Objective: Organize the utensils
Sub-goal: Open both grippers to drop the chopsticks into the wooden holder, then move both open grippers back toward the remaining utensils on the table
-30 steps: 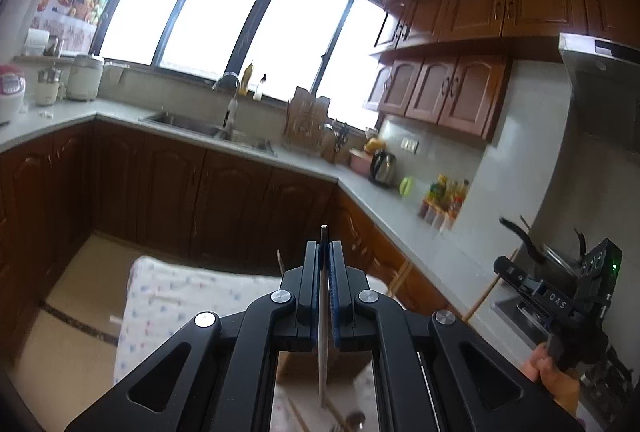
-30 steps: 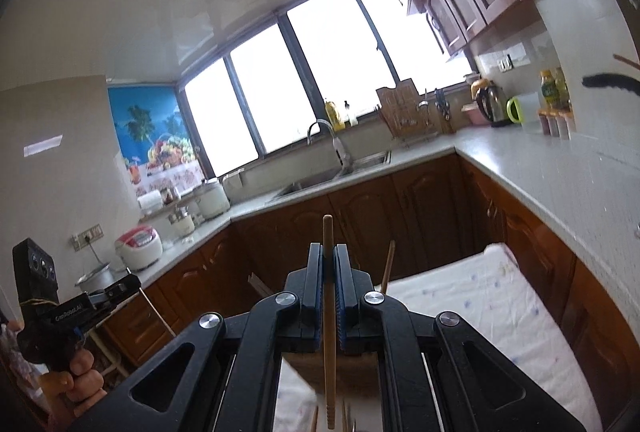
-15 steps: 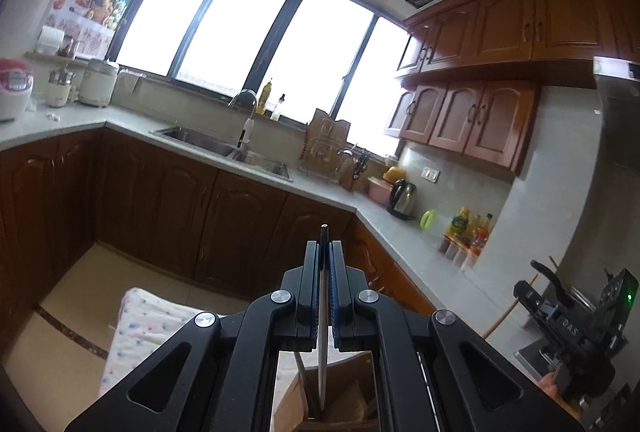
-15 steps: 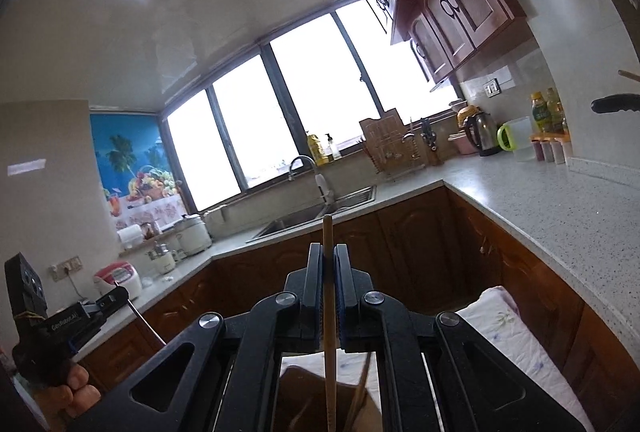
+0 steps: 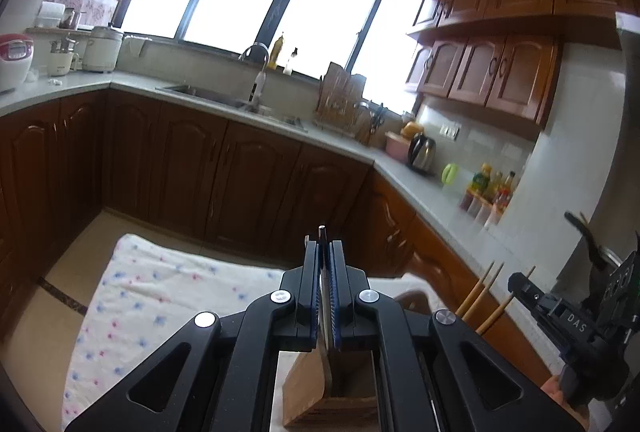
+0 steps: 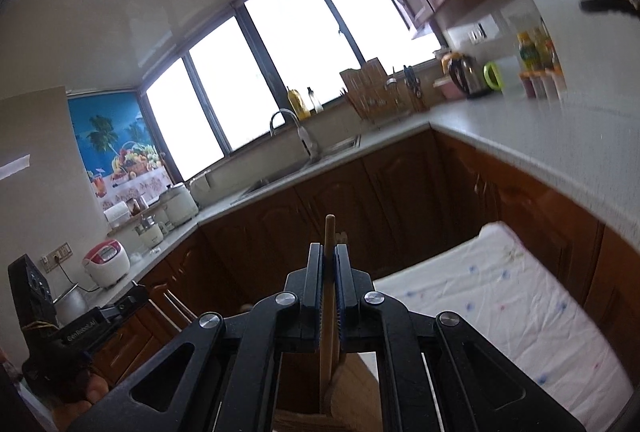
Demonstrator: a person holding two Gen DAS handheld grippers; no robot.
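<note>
My left gripper (image 5: pixel 324 246) is shut on a thin metal utensil (image 5: pixel 322 232) that stands upright between the pads. Its lower end reaches down to a wooden utensil holder (image 5: pixel 320 392) right below the jaws. My right gripper (image 6: pixel 329 248) is shut on a wooden stick (image 6: pixel 330 228), also upright, above the same wooden holder (image 6: pixel 356 388). In the left wrist view the right gripper (image 5: pixel 520 286) shows at the right edge with wooden sticks (image 5: pixel 480 292) at its tip. The left gripper's body (image 6: pixel 80 328) shows at the lower left of the right wrist view.
The holder stands on a table under a white flowered cloth (image 5: pixel 160 296) (image 6: pixel 504 296). Brown cabinets under a grey counter (image 5: pixel 432 208) wrap around behind it, with a sink (image 5: pixel 224 96), a kettle (image 5: pixel 422 152) and bottles (image 5: pixel 488 188). A hand (image 6: pixel 80 404) grips the left tool.
Both grippers have sunk toward the table and drifted sideways. The wooden holder has come up into view under each one. Each grip is unchanged.
</note>
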